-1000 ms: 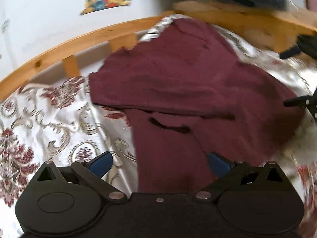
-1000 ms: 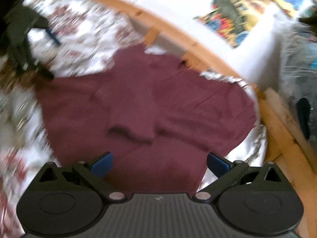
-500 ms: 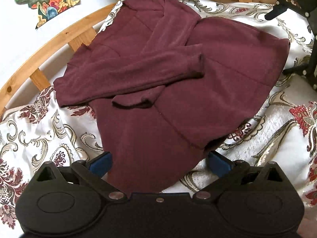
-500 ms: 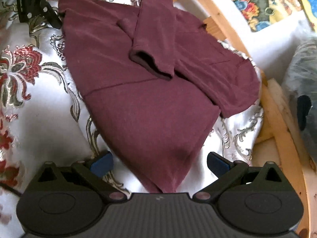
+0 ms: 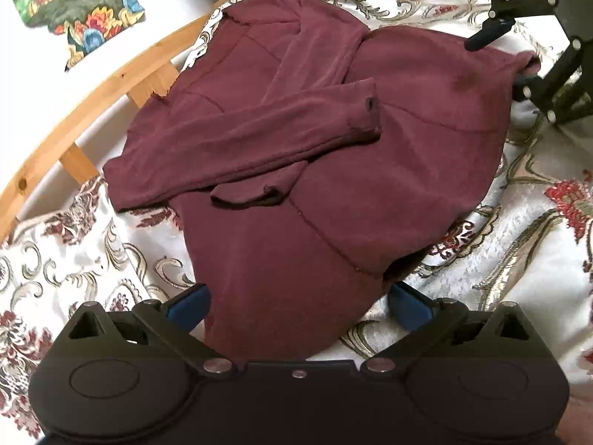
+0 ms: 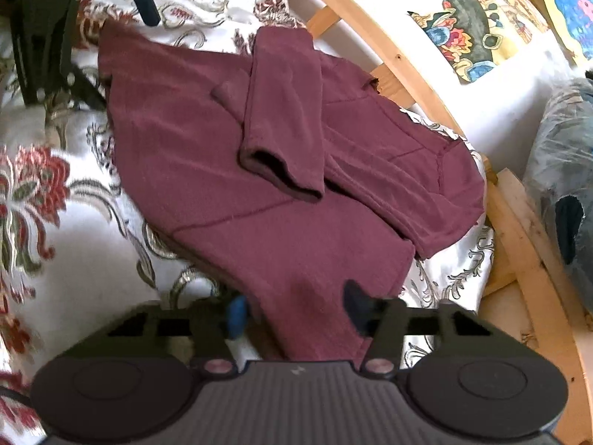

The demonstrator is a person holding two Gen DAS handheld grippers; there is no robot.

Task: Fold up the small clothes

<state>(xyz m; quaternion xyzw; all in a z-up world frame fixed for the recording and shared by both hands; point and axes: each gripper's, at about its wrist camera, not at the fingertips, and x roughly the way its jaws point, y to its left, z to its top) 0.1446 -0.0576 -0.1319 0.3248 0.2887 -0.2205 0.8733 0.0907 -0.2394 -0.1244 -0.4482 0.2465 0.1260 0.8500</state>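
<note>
In my left view the maroon top (image 5: 333,185) is lying on the floral bedspread (image 5: 519,259), collar toward the frame's upper left, hem nearest, my left claw (image 5: 298,302) gaping wide, my right claw (image 6: 296,309) just closing around the hem corner.

Bedroom: wooden bed frame (image 5: 92,111), floral bedspread (image 5: 537,259)

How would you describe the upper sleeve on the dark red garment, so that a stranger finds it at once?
Start at the bed with the flowered white cover and curved wooden rail. A dark red garment lies spread on it, both sleeves folded across its front. The upper sleeve is the long one lying on top, its open cuff fully showing, while the lower sleeve shows only a short cuffed end beneath it.
</note>
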